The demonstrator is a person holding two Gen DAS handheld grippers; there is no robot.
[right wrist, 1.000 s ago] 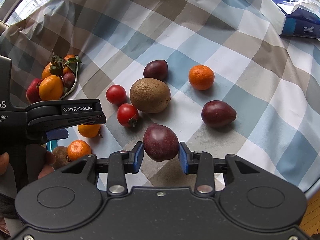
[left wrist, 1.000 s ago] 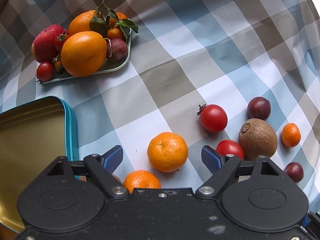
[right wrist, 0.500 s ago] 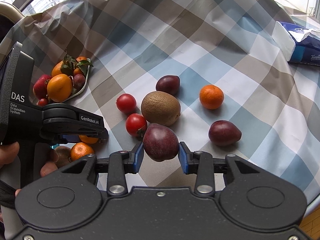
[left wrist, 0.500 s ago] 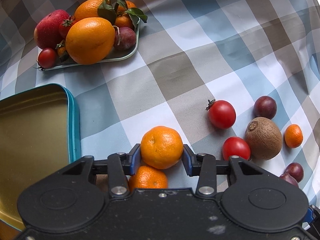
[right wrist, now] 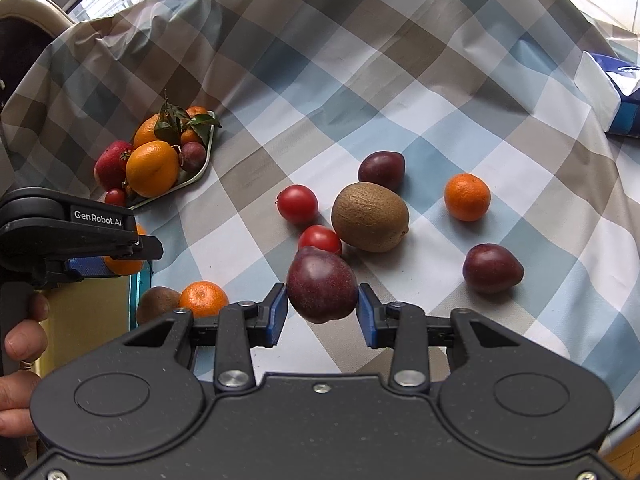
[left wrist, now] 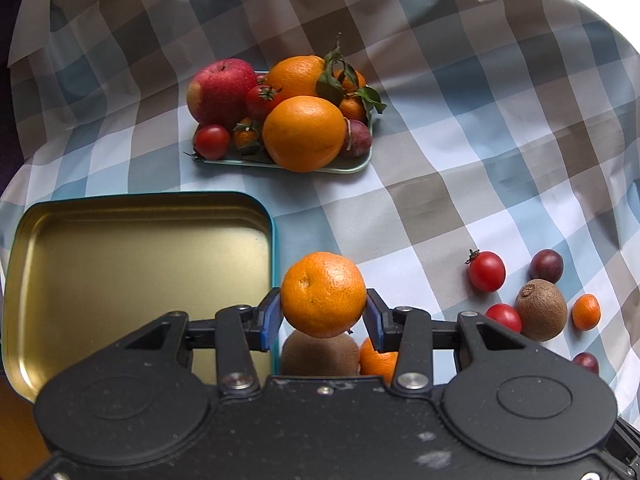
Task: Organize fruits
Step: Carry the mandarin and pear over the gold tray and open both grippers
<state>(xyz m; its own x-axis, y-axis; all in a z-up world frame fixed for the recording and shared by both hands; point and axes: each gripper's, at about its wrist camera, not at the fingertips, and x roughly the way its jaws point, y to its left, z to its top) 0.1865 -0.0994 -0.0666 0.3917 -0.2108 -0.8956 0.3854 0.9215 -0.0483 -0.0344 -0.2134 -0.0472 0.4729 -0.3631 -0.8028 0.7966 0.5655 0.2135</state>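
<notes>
My left hand-held gripper [left wrist: 323, 322] has just been closing, and now its blue pads squeeze a small orange [left wrist: 323, 294] on both sides. The small orange is up off the checked cloth [left wrist: 440, 120], just beside the right wall of the gold tin [left wrist: 274, 240]. Under it, close to the tin, lie a brown kiwi [left wrist: 320, 354] and another little orange [left wrist: 378, 360]. My right hand-held gripper [right wrist: 322, 314] pinches a dark plum [right wrist: 322, 284] between its pads, and the plum hangs above the cloth, to the right of the tin. Farther from the tin on that side lie two red tomatoes [right wrist: 298, 203], a big kiwi [right wrist: 370, 217], one more orange [right wrist: 467, 197] and two more plums [right wrist: 492, 268]. Behind the tin sits a green tray [left wrist: 352, 166] piled with big oranges [left wrist: 304, 132], a red apple [left wrist: 222, 92], tomatoes and leaves. The tin has nothing in it that I can see. My hand [right wrist: 20, 340] holds the left handle beside the tin.
</notes>
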